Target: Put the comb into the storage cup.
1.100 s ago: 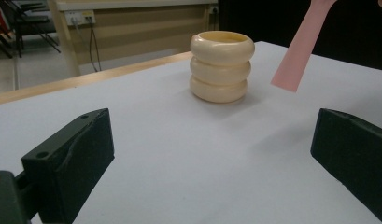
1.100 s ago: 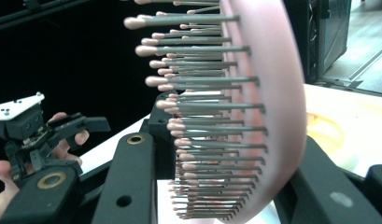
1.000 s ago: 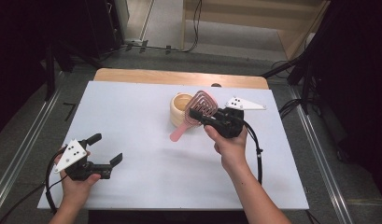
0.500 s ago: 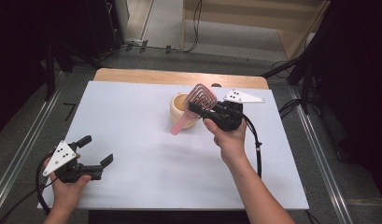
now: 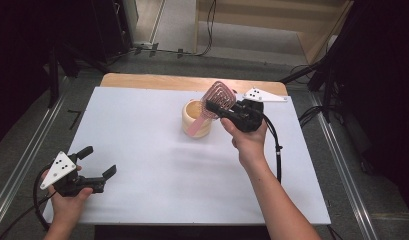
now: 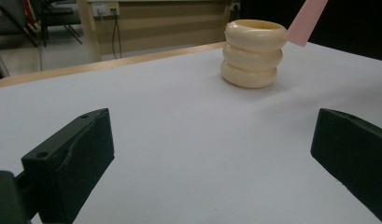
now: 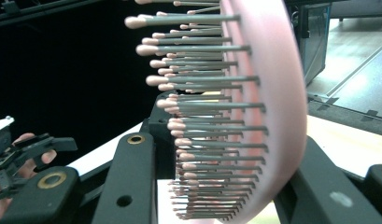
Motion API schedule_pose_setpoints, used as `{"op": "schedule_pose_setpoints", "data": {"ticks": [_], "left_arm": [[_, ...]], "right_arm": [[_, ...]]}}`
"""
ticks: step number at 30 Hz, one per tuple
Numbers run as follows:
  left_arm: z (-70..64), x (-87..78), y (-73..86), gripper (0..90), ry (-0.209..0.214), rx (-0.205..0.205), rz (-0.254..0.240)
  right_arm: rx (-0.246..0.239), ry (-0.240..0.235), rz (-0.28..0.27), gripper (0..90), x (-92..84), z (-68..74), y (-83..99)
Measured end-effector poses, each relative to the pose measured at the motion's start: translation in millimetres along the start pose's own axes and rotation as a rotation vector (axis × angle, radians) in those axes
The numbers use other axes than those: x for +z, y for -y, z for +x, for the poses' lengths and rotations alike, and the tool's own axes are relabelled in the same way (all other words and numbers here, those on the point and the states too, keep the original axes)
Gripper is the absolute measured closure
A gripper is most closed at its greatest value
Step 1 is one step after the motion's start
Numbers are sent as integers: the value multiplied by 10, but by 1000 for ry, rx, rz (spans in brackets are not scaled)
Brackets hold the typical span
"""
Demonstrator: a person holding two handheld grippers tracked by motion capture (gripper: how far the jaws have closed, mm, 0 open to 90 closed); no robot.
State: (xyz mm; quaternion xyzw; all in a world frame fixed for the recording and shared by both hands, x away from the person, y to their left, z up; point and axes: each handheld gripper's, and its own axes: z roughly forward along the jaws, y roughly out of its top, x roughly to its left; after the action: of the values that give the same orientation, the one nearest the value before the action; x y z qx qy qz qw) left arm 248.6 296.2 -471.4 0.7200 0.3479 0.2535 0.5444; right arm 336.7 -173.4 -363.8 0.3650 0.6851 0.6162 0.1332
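The pink hairbrush [image 5: 218, 99] is pinched at its head by the right hand-held gripper [image 5: 227, 111], handle tip seemingly just inside the cream holder [image 5: 196, 120] on the white desk [image 5: 157, 165]. The handle should be lowered straight, kept off the rim. The holder is shaped as three stacked glossy rings; the bristles are thin pins with rounded tips. The left hand-held gripper [image 5: 98, 161] is held spread, empty.

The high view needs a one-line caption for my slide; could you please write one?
Right gripper holds a pink hairbrush, handle dipping into a cream ribbed cup, while the left gripper waits open near the table edge.
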Motion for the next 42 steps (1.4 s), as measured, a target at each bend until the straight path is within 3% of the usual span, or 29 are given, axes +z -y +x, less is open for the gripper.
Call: {"op": "schedule_pose_setpoints", "data": {"ticks": [26,42], "left_arm": [[44,-10,51,0,-17,-9,7],[37,-7,59,0,-12,-4,4]], "right_arm": [[-7,74,-33,610,-15,-202,-255],[0,102,-43,610,66,-327,-296]]}}
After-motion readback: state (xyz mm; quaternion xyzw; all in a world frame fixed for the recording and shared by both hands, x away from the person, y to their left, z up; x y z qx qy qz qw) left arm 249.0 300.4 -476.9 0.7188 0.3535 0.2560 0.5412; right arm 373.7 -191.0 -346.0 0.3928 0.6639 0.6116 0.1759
